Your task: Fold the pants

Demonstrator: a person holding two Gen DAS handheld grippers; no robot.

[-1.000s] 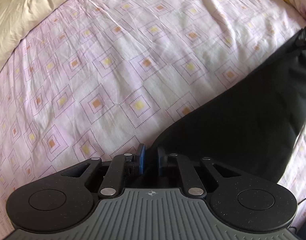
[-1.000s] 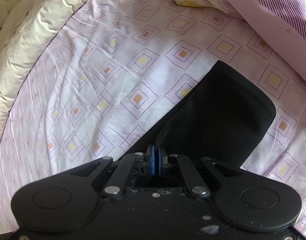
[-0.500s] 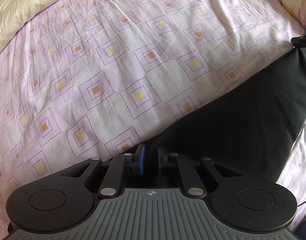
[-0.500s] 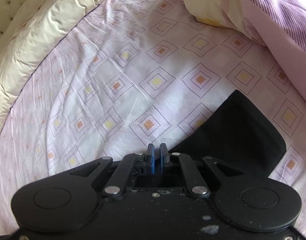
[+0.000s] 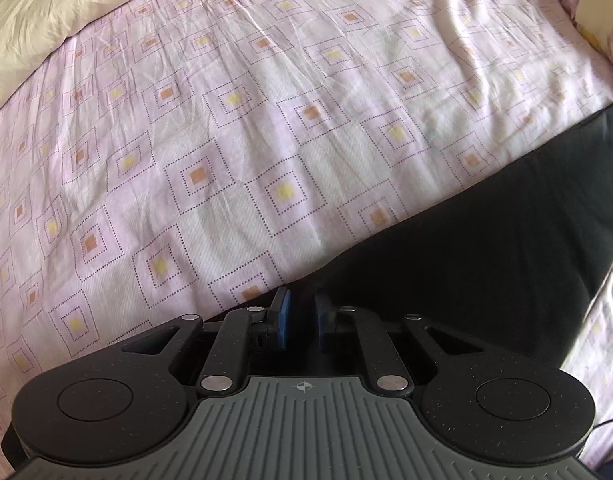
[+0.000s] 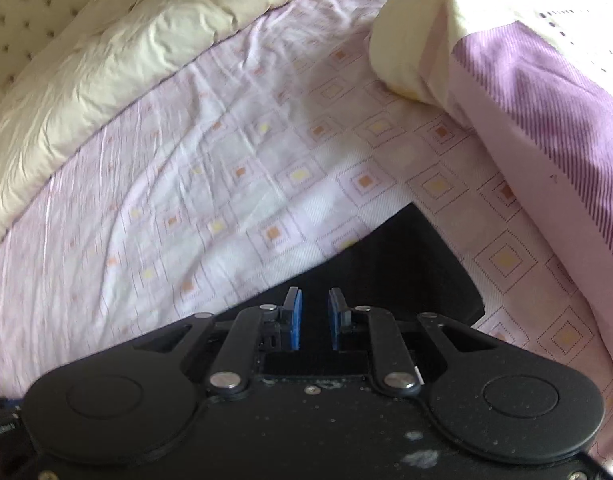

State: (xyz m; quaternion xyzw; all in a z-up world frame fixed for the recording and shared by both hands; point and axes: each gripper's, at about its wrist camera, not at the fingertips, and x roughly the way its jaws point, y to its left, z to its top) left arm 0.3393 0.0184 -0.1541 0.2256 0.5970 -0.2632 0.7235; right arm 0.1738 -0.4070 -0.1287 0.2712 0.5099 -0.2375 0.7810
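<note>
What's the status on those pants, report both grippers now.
Left gripper shut on the black pants. Right gripper opening, pads clear of the cloth beneath. Pants flat on the patterned sheet. Nothing in the way.

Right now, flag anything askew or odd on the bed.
Nothing stands out. The black pants lie flat on the patterned sheet, one edge running diagonally, no bunching visible. The pillow and cream duvet sit at the edges.

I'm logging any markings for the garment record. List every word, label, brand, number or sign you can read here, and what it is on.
No readable words or numbers in either view.
Left claw: a small crosshair mark on its grey ribbed body, no text.
Black pants: no label or tag visible.
Bed sheet: only a square pattern.
</note>
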